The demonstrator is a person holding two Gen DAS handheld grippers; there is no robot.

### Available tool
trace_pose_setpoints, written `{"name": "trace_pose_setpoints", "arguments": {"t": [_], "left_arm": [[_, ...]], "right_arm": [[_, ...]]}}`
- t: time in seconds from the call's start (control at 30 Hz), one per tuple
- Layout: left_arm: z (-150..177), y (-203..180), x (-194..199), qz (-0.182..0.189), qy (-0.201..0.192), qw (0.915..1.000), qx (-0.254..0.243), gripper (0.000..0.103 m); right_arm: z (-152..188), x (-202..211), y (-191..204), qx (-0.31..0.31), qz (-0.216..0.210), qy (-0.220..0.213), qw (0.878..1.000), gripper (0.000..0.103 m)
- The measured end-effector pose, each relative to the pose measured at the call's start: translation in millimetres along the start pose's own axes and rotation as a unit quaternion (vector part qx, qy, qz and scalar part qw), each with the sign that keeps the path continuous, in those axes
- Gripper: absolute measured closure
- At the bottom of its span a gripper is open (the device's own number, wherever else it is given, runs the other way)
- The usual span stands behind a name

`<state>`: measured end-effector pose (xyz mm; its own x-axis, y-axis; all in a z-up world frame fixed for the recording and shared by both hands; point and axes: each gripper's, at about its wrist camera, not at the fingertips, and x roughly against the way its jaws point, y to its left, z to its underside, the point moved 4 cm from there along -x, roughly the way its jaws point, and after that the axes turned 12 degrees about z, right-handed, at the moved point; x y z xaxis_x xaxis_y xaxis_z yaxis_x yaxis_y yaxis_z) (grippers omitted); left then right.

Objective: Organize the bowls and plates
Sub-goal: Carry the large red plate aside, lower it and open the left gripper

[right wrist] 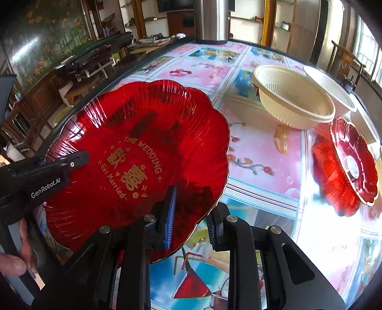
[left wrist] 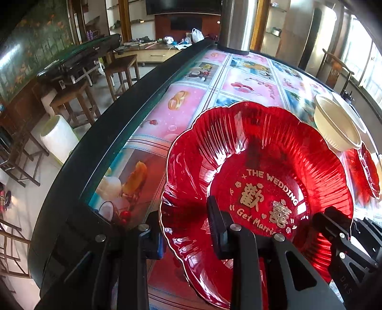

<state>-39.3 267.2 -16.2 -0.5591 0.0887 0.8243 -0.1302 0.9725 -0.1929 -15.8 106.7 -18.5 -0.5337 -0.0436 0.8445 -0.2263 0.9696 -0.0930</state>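
Note:
A red scalloped plate (left wrist: 257, 167) with gold "THE WEDDING" lettering is held tilted above the table; it also shows in the right wrist view (right wrist: 143, 152). My left gripper (left wrist: 188, 229) straddles its near rim, one finger (left wrist: 219, 226) inside the plate, one under it. My right gripper (right wrist: 191, 217) has its jaws apart around the plate's rim, the blue pad (right wrist: 170, 214) on top. A cream bowl (right wrist: 293, 97) stands beside a second cream bowl (right wrist: 331, 88). Another red plate (right wrist: 353, 162) lies at the right.
The glass-topped table (right wrist: 262, 167) has a colourful picture cloth. A steel column (right wrist: 210, 19) rises at its far side. Wooden stools (left wrist: 121, 71) and a white roll (left wrist: 59, 138) stand on the floor to the left, past the table's black rim.

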Motion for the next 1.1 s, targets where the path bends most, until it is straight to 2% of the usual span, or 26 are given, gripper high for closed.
{"name": "trace_pose_setpoints", "arguments": {"t": [0.03,0.1,0.17,0.2,0.23,0.3,0.47,0.6,0.73,0.9,1.1], "left_arm": [[1,1,0,-0.004,0.000,1.0000,-0.001,0.069],[2,3,-1,-0.015,0.000,0.9999,-0.002,0.044],[1,5,3,-0.019,-0.010,0.9997,0.004,0.038],[2,6,8,-0.021,-0.016,0.9997,0.003,0.038],[1,7,13,-0.027,-0.025,0.9993,0.001,0.038],[-2,6,21,-0.040,-0.036,0.9985,-0.002,0.028],[-8,-6,41,-0.035,-0.060,0.9975,-0.018,0.026],[-11,-25,53,-0.020,-0.072,0.9967,-0.032,0.026],[-13,-49,60,-0.016,-0.081,0.9950,-0.056,0.026],[-14,-77,66,0.002,-0.085,0.9938,-0.073,0.026],[-11,-121,62,0.035,-0.079,0.9917,-0.096,0.026]], "right_arm": [[1,1,0,-0.003,-0.004,0.001,1.000,0.077],[1,4,-1,-0.007,-0.007,-0.001,1.000,0.074],[2,8,-3,-0.008,-0.008,-0.005,1.000,0.063],[3,10,-5,-0.011,-0.009,-0.004,1.000,0.055],[4,12,-8,-0.016,-0.010,-0.003,1.000,0.054],[4,17,-14,-0.029,-0.021,-0.006,0.999,0.054],[5,33,-31,-0.047,-0.018,-0.019,0.999,0.055],[7,39,-46,-0.068,-0.030,-0.017,0.997,0.054],[8,48,-57,-0.077,-0.023,-0.024,0.996,0.054],[9,61,-76,-0.090,-0.020,-0.040,0.995,0.054],[19,66,-117,-0.130,-0.003,-0.040,0.991,0.054]]}}
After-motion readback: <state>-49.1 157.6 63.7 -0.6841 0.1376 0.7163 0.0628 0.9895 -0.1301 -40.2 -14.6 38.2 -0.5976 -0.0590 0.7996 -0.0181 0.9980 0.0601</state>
